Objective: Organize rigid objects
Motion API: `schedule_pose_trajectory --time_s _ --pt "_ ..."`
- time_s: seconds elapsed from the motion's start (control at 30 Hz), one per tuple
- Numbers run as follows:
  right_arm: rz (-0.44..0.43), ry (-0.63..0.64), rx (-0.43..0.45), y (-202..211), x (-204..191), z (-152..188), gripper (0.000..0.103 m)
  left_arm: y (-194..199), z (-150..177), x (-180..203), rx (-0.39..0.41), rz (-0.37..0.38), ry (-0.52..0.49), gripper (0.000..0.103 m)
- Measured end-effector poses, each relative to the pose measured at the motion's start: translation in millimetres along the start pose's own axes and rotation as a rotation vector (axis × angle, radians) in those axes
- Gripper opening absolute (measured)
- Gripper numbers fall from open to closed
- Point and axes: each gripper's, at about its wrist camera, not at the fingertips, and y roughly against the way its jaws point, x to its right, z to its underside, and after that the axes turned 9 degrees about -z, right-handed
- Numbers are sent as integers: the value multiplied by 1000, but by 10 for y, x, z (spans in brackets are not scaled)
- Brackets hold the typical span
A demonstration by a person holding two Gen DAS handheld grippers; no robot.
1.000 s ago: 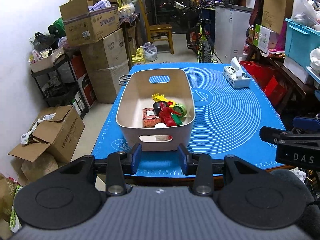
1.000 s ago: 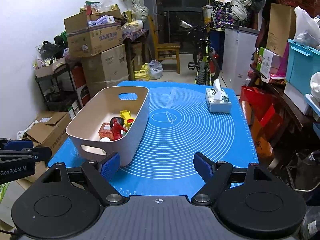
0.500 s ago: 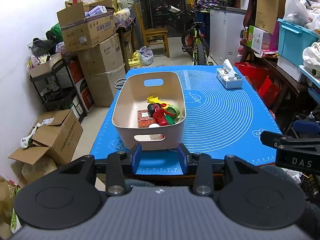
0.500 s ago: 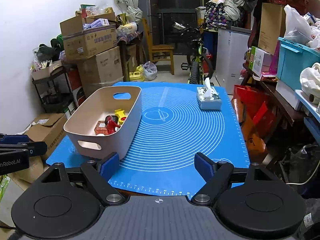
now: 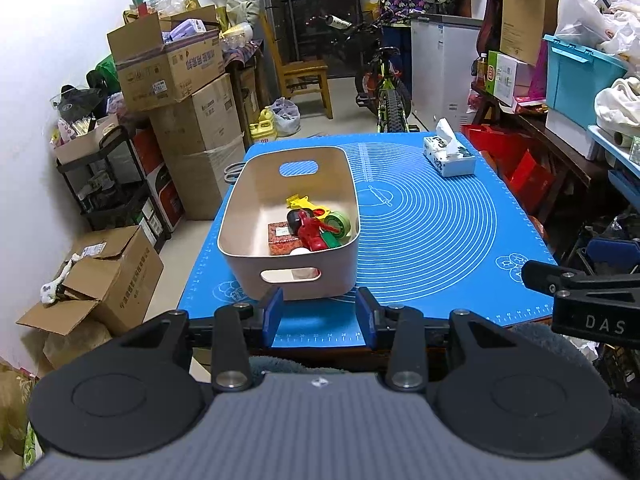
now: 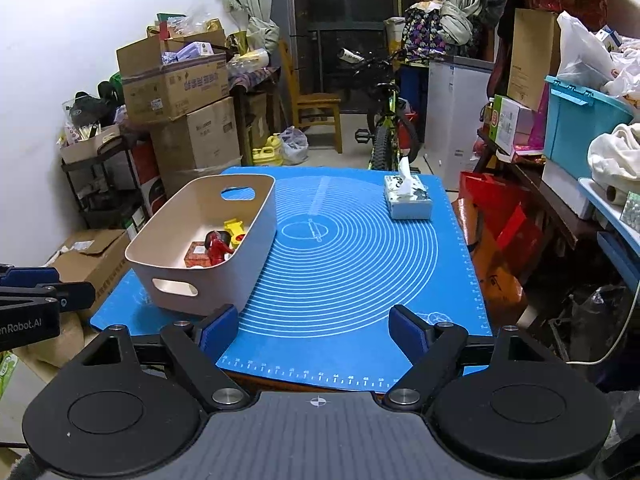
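Sorting looks complete: small items sit in the beige bin (tissue box aside), both grippers' jaws apart and empty, next move probably withdrawal from the surface

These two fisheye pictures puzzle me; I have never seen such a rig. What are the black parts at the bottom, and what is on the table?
A person holds a two-finger claw in each hand, each carrying a camera that looks along its fingers. One picture is from the left claw, the other from the right claw. Both are open and hold nothing. On the blue mat stands a beige bin with small toys and a little red box inside. A tissue box sits at the mat's far right.
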Motion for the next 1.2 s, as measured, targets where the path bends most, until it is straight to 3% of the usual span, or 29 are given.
schedule_pose_trajectory --time_s 1.2 --pt "-1 -8 -6 30 1 23 85 46 -39 -14 13 2 4 43"
